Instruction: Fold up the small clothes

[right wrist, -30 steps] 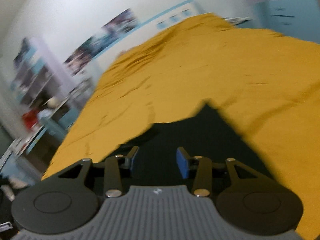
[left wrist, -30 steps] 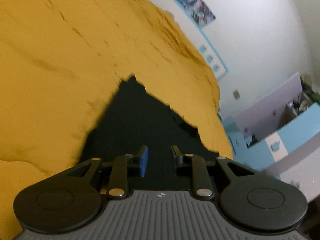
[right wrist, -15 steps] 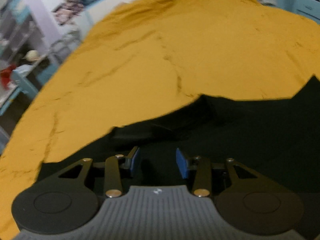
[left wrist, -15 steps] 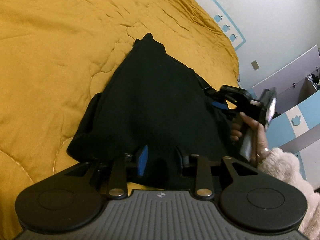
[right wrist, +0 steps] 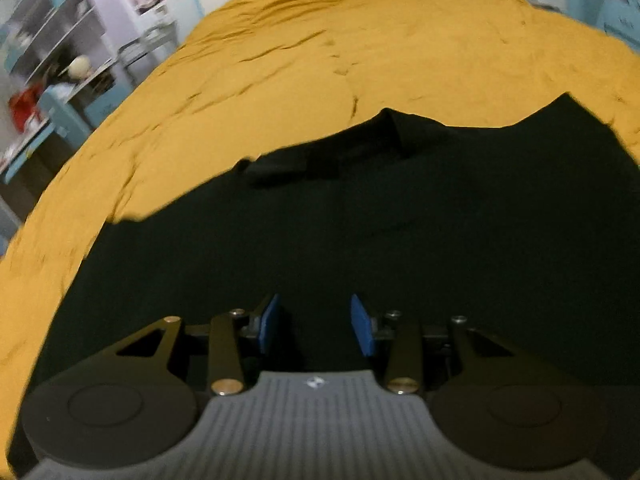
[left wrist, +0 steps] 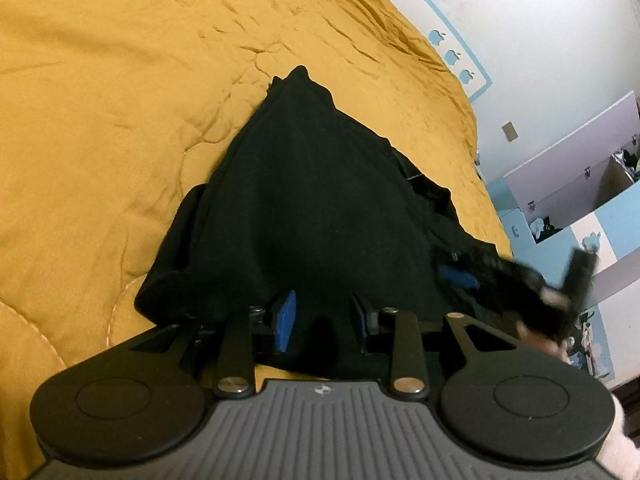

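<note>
A black garment [left wrist: 320,208] lies folded over and rumpled on the mustard-yellow bedspread [left wrist: 120,100]. My left gripper [left wrist: 322,322] is open at its near edge, with cloth between and under the blue pads, not clamped. My right gripper [right wrist: 314,330] is open just above the same black garment [right wrist: 360,220], which fills the lower half of its view. The right gripper also shows, blurred, at the right of the left wrist view [left wrist: 520,280], at the garment's right edge.
The yellow bedspread [right wrist: 320,60] stretches far beyond the garment. A white wall with blue trim [left wrist: 520,40] and blue-and-lilac cabinets [left wrist: 580,200] stand past the bed's right side. Shelves with clutter [right wrist: 52,60] stand at the left.
The garment was hanging from both grippers a second ago; it now lies on the bed. Both grippers have dropped low over it, and the right one has shifted at its right edge.
</note>
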### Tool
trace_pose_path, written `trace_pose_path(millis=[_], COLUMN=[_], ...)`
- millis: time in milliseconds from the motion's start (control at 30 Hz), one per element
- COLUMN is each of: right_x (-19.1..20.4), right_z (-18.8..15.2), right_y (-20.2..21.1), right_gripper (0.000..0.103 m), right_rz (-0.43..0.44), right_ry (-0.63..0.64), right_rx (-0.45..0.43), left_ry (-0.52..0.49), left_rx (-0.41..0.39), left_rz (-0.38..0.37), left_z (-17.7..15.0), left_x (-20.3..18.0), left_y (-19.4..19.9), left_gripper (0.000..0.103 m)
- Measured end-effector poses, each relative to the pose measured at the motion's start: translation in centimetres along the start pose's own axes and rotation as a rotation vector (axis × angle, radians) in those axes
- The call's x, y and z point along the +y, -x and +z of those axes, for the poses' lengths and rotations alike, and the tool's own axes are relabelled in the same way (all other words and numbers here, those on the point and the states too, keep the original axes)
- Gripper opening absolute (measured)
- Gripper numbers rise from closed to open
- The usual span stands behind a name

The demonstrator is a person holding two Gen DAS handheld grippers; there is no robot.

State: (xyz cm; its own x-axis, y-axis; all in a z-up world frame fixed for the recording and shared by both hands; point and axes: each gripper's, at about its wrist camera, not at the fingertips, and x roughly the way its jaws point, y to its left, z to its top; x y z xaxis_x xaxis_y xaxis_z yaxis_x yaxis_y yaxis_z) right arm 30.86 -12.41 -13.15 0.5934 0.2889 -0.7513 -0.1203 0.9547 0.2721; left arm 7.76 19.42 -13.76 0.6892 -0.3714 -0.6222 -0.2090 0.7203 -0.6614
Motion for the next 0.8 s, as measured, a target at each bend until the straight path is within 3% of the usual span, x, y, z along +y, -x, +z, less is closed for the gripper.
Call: trace_pose_path(millis=[333, 433, 567, 800], right_x=[1.1, 1.1, 0.9, 1.3], right_z=[-6.7, -8.8, -10.9, -11.8], right_y=[9.4, 10.2, 10.2, 9.8], right_gripper=[0.037, 0.037, 0.038, 0.040], right_rz=[0.079, 0.072, 0.057, 0.036], right_ry=[0.040, 0.021, 0.028, 0.048], right_rx=[0.123, 0.181, 0.138, 0.103], left_ry=[-0.018, -0.023, -0.037, -0.061], left_rx=[0.020, 0.018, 0.020, 0.030], left_rz=[0.008, 0.007, 0.008, 0.015], left_z=[0.2, 0.3, 0.3, 0.3], left_x=[-0.2, -0.1, -0.1, -0.2], left_y=[0.2, 0.1, 0.0, -0.1], left_gripper=[0.038, 0.039, 0.039, 0.039])
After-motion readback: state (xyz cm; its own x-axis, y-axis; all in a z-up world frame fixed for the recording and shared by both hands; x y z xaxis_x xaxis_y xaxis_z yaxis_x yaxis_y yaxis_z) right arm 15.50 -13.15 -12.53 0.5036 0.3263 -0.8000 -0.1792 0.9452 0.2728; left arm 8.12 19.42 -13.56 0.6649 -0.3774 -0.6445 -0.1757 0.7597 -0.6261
